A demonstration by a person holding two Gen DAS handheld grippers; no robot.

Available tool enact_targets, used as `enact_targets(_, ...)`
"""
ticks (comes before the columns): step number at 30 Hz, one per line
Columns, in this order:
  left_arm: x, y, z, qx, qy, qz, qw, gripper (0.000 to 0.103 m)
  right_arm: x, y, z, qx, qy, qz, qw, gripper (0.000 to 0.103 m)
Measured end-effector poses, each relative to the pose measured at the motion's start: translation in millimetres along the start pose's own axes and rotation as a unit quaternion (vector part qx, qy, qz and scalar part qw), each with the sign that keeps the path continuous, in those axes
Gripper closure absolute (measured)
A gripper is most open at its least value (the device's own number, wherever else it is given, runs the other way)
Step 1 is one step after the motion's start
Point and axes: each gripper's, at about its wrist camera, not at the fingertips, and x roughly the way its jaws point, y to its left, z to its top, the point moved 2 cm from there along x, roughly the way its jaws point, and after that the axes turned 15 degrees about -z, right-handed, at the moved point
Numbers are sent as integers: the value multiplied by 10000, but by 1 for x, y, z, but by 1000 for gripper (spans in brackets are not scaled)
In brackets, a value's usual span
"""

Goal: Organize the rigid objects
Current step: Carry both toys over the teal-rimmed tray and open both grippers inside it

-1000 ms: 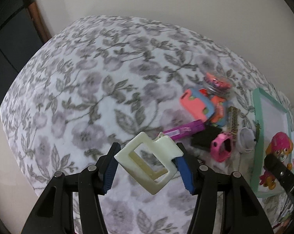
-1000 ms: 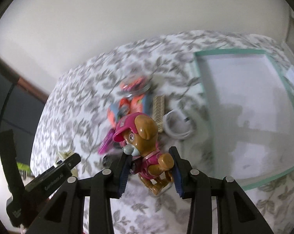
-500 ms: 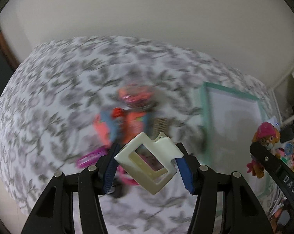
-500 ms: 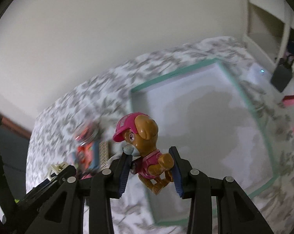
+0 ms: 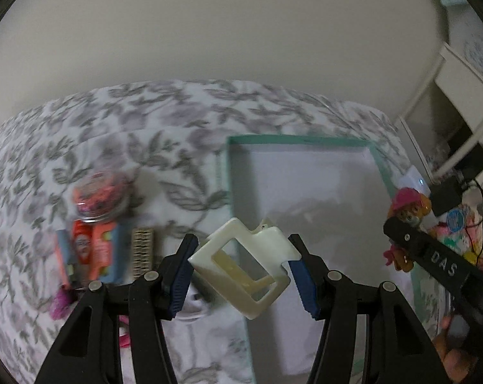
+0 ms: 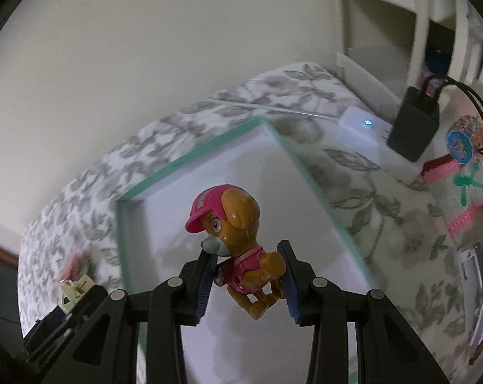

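Note:
My left gripper (image 5: 243, 275) is shut on a cream square hair claw clip (image 5: 241, 268), held above the near left edge of a shallow white box with a teal rim (image 5: 299, 140). The right gripper (image 6: 246, 276) is shut on a brown toy puppy in a pink cap and suit (image 6: 238, 243), hanging over the same box (image 6: 190, 156). In the left wrist view the puppy (image 5: 407, 211) and the right gripper's black body show at the right edge. The claw clip (image 6: 73, 289) peeks in at the lower left of the right wrist view.
Left of the box on the flowered bedspread (image 5: 145, 121) lie a pink-filled jar (image 5: 99, 196), orange and blue packs (image 5: 92, 252), a beige comb (image 5: 142, 251) and a white cable coil. A white charger (image 6: 361, 131) with a black plug (image 6: 414, 121), crochet items (image 6: 459, 172) and a wall lie to the right.
Both grippers have swept to the right from over the pile of small things to over the teal-rimmed box, each still gripping its object. The pile now lies to the left.

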Motion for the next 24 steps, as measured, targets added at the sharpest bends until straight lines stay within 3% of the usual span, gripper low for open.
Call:
enact_targets(7, 29, -22, -15, 471, 181, -8, 9987, 44, 14, -21, -1, 74, 52, -196, 9998, 62)
enact_targets(24, 50, -24, -26, 587, 444, -12, 9973, 44, 44, -17, -13, -255, 420, -366, 9981, 62)
